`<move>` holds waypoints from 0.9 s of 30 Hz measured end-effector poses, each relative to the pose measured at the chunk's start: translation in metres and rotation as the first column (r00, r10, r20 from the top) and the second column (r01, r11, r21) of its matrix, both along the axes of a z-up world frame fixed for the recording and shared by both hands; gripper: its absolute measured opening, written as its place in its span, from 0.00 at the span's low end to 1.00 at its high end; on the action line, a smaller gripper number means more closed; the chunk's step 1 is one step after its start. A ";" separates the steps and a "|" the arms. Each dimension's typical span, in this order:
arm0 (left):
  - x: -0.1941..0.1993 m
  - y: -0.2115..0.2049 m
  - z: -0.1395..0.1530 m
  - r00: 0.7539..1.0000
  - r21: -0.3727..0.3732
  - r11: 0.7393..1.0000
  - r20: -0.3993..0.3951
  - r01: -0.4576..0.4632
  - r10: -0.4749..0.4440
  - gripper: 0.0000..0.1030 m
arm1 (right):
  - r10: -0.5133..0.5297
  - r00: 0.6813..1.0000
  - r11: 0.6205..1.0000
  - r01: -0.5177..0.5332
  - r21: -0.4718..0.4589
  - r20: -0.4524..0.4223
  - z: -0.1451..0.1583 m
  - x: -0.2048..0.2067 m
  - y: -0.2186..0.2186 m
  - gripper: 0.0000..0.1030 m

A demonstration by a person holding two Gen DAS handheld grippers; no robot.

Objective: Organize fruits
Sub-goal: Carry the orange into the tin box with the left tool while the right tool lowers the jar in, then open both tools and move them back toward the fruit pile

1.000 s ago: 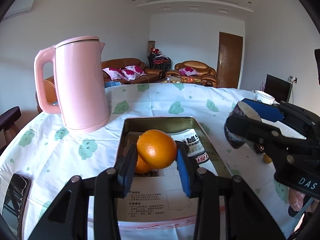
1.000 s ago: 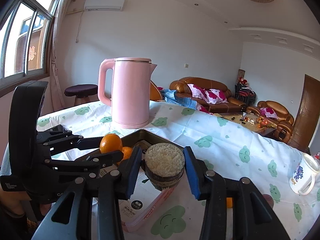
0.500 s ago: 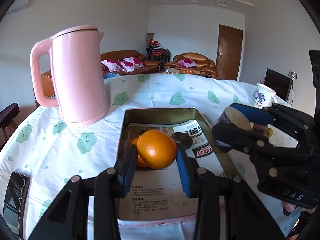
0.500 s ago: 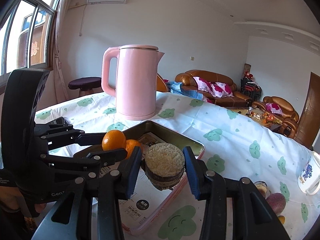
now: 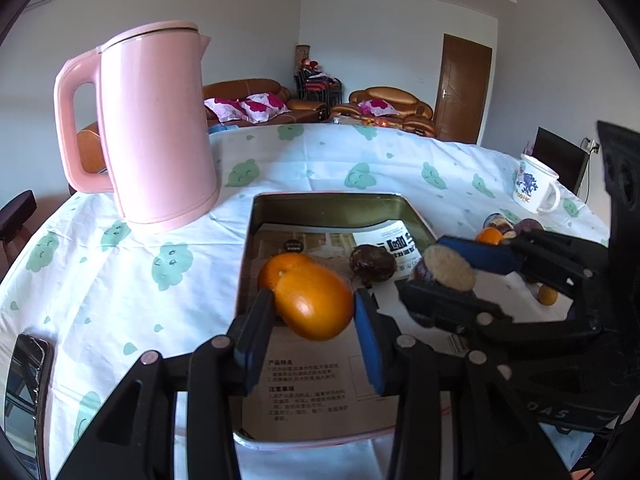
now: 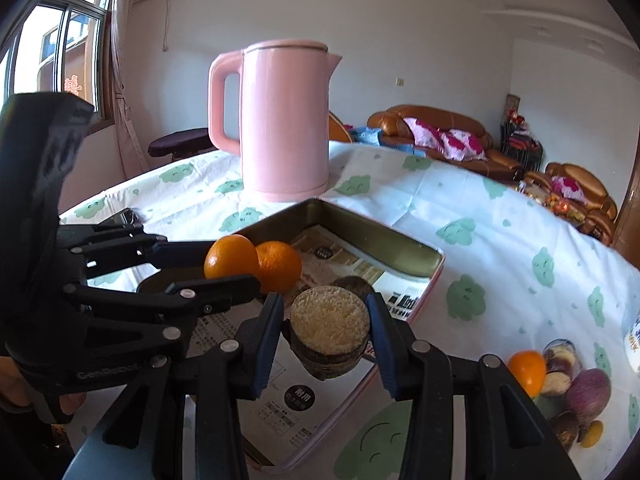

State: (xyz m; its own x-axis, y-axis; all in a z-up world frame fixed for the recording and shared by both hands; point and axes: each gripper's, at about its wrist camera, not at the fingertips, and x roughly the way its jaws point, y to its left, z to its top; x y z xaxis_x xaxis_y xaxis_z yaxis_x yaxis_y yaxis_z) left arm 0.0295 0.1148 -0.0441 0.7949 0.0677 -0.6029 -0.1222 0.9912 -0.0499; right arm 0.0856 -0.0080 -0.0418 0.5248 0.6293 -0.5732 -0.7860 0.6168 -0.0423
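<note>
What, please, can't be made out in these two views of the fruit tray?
- Left wrist view: the dark phone, cut off by the left edge.
- Right wrist view: the mug, cut off by the right edge.
- Both views: the small print on the paper lining the tray, too small to read.

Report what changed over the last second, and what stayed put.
The left gripper has begun opening around its orange, now low in the tin tray beside another orange. The right gripper carried its cut fruit half down over the tray, still clamped. The pink kettle and mug stayed put.
</note>
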 end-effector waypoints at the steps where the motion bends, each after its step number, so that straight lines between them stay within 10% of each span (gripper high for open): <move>1: 0.000 -0.001 0.001 1.000 0.008 1.000 0.004 -0.004 0.004 0.41 | -0.001 1.000 1.000 0.001 0.002 -0.003 0.000 0.001 0.000 0.44; 11: -0.010 -0.007 0.010 0.997 0.014 0.999 0.069 -0.035 0.034 0.77 | -0.107 0.993 0.994 0.106 0.017 0.047 0.008 -0.004 -0.034 0.57; 27: 0.005 -0.093 0.020 0.985 0.062 0.988 0.094 0.139 -0.145 0.87 | -0.395 0.915 0.919 0.391 -0.059 -0.081 -0.009 0.021 -0.169 0.57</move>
